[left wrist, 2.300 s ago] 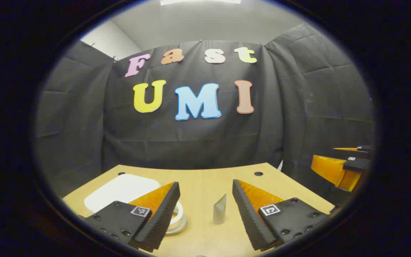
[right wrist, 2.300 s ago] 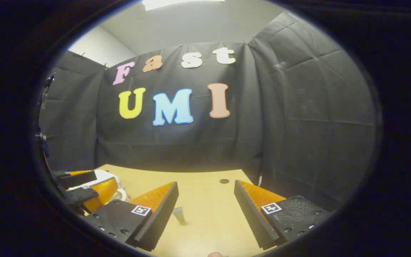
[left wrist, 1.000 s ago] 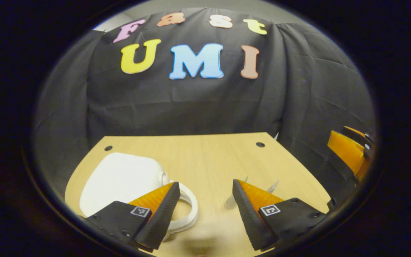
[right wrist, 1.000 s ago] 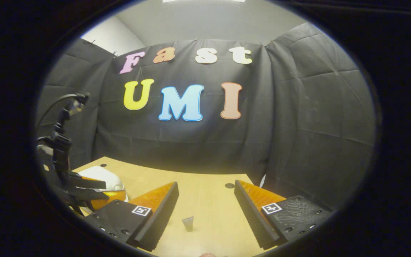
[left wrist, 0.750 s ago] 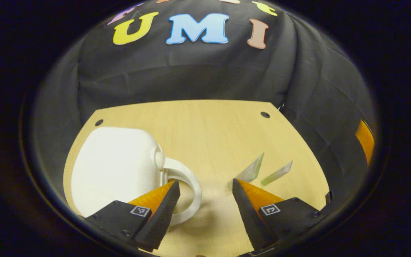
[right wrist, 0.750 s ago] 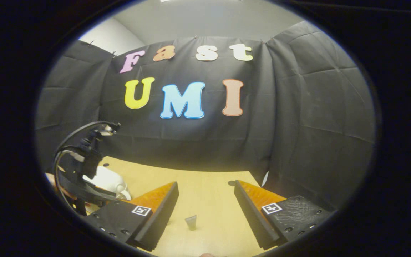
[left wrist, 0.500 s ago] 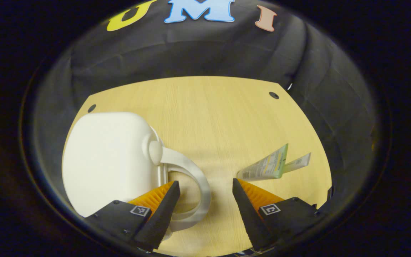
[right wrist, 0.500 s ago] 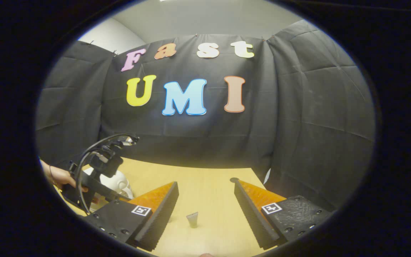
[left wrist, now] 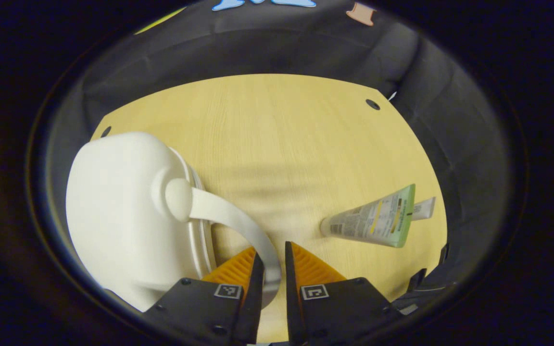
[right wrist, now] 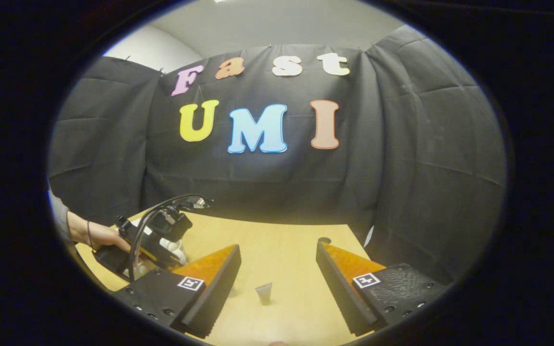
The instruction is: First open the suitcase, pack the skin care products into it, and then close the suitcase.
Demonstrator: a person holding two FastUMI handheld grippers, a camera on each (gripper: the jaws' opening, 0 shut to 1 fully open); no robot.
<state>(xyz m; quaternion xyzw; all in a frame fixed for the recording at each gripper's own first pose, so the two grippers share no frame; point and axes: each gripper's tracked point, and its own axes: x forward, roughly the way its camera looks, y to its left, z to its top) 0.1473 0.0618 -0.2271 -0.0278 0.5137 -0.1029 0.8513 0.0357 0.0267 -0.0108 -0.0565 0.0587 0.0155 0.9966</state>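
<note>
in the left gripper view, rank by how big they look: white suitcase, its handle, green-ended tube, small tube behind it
1. white suitcase, largest by far, though it is also nearest the camera.
2. handle, a long curved band.
3. green-ended tube.
4. small tube, mostly hidden behind the green-ended tube, so its true size is unsure.

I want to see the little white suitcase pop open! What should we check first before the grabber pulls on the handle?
1. Left gripper closed on the handle: ok, both fingers squeeze the loop.
2. Suitcase still shut: ok, the halves meet.
3. Table has room beside it for the lid: ok.
4. Skin care tubes waiting close by: ok, two lie together.
5. Right gripper free and ready: ok, open, hovering above the table.
6. Latch or zipper undone: cannot tell.
</note>
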